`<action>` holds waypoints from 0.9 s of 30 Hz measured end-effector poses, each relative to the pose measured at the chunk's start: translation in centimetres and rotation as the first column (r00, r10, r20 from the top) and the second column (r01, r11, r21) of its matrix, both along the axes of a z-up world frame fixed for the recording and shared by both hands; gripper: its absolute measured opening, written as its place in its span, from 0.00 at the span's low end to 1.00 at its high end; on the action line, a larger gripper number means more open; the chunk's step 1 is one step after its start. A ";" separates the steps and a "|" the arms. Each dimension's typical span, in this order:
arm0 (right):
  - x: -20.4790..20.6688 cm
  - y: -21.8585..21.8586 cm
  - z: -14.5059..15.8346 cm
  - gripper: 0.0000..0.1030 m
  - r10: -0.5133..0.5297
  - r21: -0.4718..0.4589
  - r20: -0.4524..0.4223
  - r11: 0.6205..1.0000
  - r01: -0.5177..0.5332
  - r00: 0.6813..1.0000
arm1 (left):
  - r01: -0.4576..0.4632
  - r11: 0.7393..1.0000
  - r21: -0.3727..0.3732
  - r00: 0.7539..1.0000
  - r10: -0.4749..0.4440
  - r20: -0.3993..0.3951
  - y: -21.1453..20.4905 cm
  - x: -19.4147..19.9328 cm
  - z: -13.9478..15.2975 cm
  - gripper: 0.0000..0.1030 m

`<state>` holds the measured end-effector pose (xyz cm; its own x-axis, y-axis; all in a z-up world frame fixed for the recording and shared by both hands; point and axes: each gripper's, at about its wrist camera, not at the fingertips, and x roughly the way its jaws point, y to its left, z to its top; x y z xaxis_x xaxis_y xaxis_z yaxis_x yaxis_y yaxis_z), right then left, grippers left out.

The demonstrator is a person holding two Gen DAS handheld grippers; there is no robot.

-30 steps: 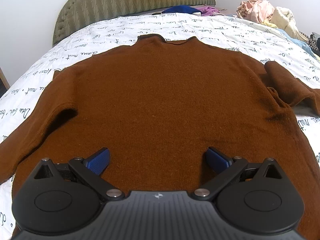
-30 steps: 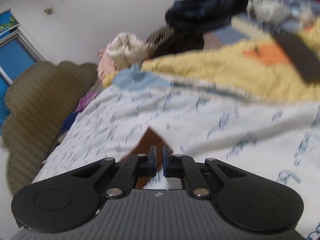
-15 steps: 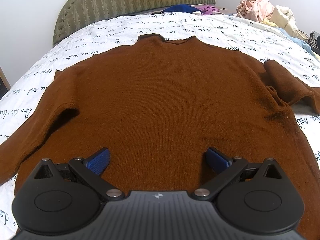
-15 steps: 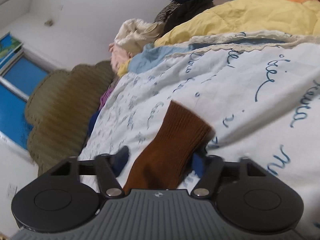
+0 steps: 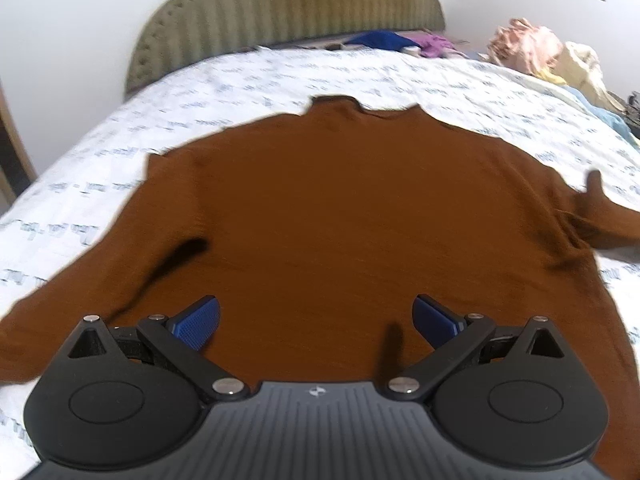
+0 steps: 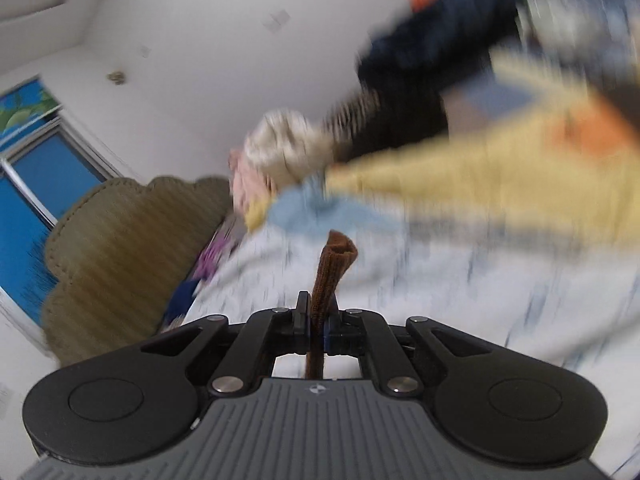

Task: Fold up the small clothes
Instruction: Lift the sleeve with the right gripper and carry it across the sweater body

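White bedding point(image 5: 400, 76) printed with script carries the brown knit sweater point(image 5: 340, 220), spread flat and front up so it can be folded. My left claw point(image 5: 316, 318) hangs wide and empty above its hem. From my right claw point(image 6: 318, 322), pinched tight on the ribbed cuff point(image 6: 334, 264), I judge the sleeve gets folded inward; background clothes blur.

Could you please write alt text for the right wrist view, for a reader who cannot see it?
The right gripper is shut on the ribbed cuff of a brown sweater sleeve, which sticks up between its fingers. Behind it, blurred by motion, lie a white printed bedspread, a pile of clothes and an olive headboard.
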<state>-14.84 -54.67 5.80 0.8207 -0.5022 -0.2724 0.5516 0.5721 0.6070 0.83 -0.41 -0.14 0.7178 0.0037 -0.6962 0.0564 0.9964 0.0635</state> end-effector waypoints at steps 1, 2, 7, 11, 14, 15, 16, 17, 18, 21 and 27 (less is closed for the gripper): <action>-0.1 0.0 0.8 0.09 -0.010 -0.033 -0.013 0.999 0.010 1.000 | -0.013 1.000 0.007 1.000 0.013 0.007 0.3 0.0 0.0 1.00; -0.3 0.2 1.4 0.09 -0.021 -0.058 -0.025 0.998 0.020 0.999 | -0.024 1.000 0.011 1.000 0.024 0.011 0.5 0.1 0.1 1.00; 0.4 3.1 2.0 0.09 0.057 -0.112 -0.061 0.992 -0.063 0.997 | -0.032 0.999 -0.018 0.999 0.032 0.004 1.2 0.5 0.1 1.00; 3.5 8.0 1.7 0.09 0.203 -0.139 -0.092 0.967 -0.214 0.975 | -0.007 1.000 -0.002 1.000 0.008 0.012 1.3 0.3 0.2 1.00; 6.6 12.1 1.8 0.09 0.314 -0.165 -0.123 0.929 -0.331 0.941 | -0.007 1.000 -0.001 1.000 0.007 0.015 1.8 0.2 0.3 1.00; 7.5 13.5 1.9 0.09 0.347 -0.173 -0.130 0.915 -0.365 0.929 | -0.011 1.000 -0.002 1.000 0.011 0.014 2.1 0.2 0.3 1.00; 8.4 14.7 1.9 0.09 0.379 -0.178 -0.138 0.899 -0.400 0.915 | -0.017 1.000 -0.004 1.000 0.017 0.015 2.4 0.2 0.2 1.00; 9.4 15.9 2.0 0.09 0.408 -0.181 -0.146 0.884 -0.430 0.901 | -0.024 1.000 -0.008 1.000 0.025 0.015 2.7 0.1 0.2 1.00; 10.2 17.2 2.0 0.09 0.433 -0.181 -0.150 0.872 -0.455 0.889 | -0.034 0.999 -0.014 0.999 0.034 0.014 3.1 0.2 0.2 1.00; 12.3 20.3 1.9 0.09 0.497 -0.164 -0.159 0.839 -0.519 0.853 | -0.057 0.998 -0.026 0.998 0.057 0.011 4.0 0.2 0.2 1.00; 15.2 25.6 1.3 0.09 0.564 -0.171 -0.208 0.783 -0.598 0.799 | -0.077 0.997 -0.017 0.997 0.077 0.011 4.9 0.2 0.1 1.00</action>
